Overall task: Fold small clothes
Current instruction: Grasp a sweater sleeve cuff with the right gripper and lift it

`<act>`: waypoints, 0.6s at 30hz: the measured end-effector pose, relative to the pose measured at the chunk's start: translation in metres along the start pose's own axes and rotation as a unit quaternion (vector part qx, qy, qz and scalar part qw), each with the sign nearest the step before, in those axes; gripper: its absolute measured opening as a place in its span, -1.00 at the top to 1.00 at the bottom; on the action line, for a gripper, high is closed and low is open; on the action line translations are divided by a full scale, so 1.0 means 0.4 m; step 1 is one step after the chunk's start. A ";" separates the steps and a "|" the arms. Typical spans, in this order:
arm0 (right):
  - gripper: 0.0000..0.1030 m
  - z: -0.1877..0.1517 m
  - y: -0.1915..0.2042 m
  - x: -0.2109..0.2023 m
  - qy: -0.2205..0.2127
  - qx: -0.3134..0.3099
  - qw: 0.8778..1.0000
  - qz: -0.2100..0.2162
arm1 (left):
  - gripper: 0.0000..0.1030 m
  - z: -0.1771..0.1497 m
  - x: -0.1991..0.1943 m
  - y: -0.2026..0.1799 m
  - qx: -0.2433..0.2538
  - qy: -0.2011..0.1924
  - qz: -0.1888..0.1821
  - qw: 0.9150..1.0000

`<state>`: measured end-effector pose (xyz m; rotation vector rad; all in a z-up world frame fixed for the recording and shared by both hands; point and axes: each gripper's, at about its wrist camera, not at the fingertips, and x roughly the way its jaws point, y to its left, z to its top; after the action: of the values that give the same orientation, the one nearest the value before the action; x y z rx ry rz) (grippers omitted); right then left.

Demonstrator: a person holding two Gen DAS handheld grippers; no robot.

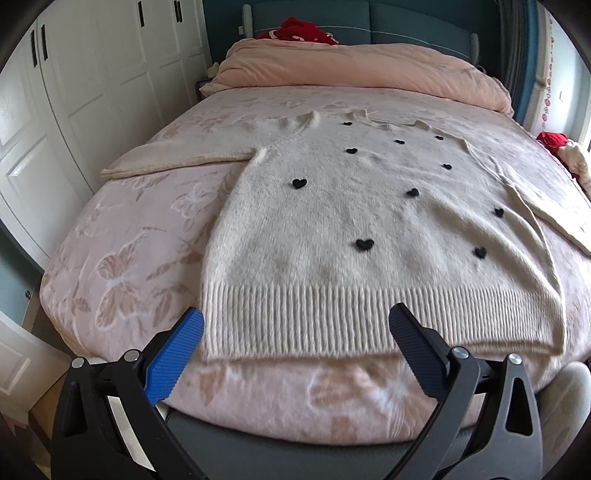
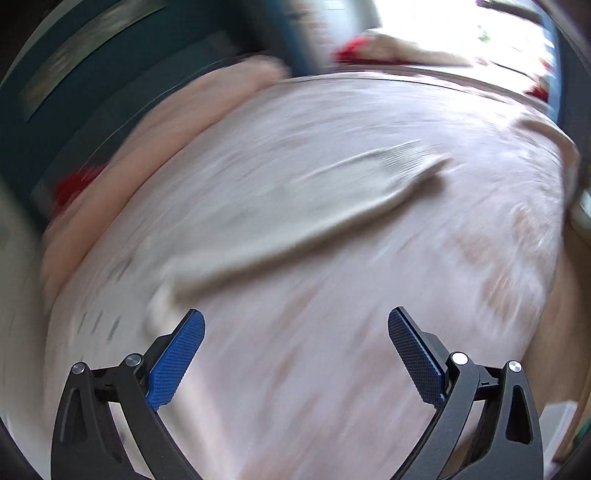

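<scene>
A cream knit sweater (image 1: 351, 229) with small black hearts lies flat, front up, on the pink bed (image 1: 122, 266). Its ribbed hem faces me and its left sleeve (image 1: 177, 158) stretches out to the left. My left gripper (image 1: 295, 321) is open and empty, just above the hem at the bed's near edge. The right wrist view is motion-blurred. It shows the sweater's right sleeve (image 2: 295, 206) lying across the bed. My right gripper (image 2: 295, 321) is open and empty, hovering over the bed sheet (image 2: 332, 350) below that sleeve.
A folded pink duvet (image 1: 362, 70) lies across the head of the bed with red fabric (image 1: 303, 31) behind it. White wardrobe doors (image 1: 74, 92) stand to the left. More red and cream clothes (image 1: 561, 151) sit at the bed's right edge.
</scene>
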<state>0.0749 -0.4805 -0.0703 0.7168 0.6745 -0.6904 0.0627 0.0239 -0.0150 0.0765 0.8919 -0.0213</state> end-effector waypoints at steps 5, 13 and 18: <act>-0.87 0.155 -0.186 0.168 0.015 0.110 0.992 -0.054 | -0.91 0.032 0.044 -0.013 -0.015 0.019 -0.002 1.000; 0.47 0.201 -0.201 0.277 0.010 0.134 0.991 -0.017 | -0.91 0.063 0.127 -0.023 -0.019 0.048 0.004 0.999; 0.81 0.256 -0.005 0.211 -0.025 0.088 0.992 0.090 | -0.91 0.083 0.146 -0.004 -0.031 0.048 -0.005 0.998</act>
<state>0.1540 -0.5868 -0.0752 0.9082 0.5009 -0.6038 0.1252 0.0205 -0.0396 0.0155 0.9881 0.0012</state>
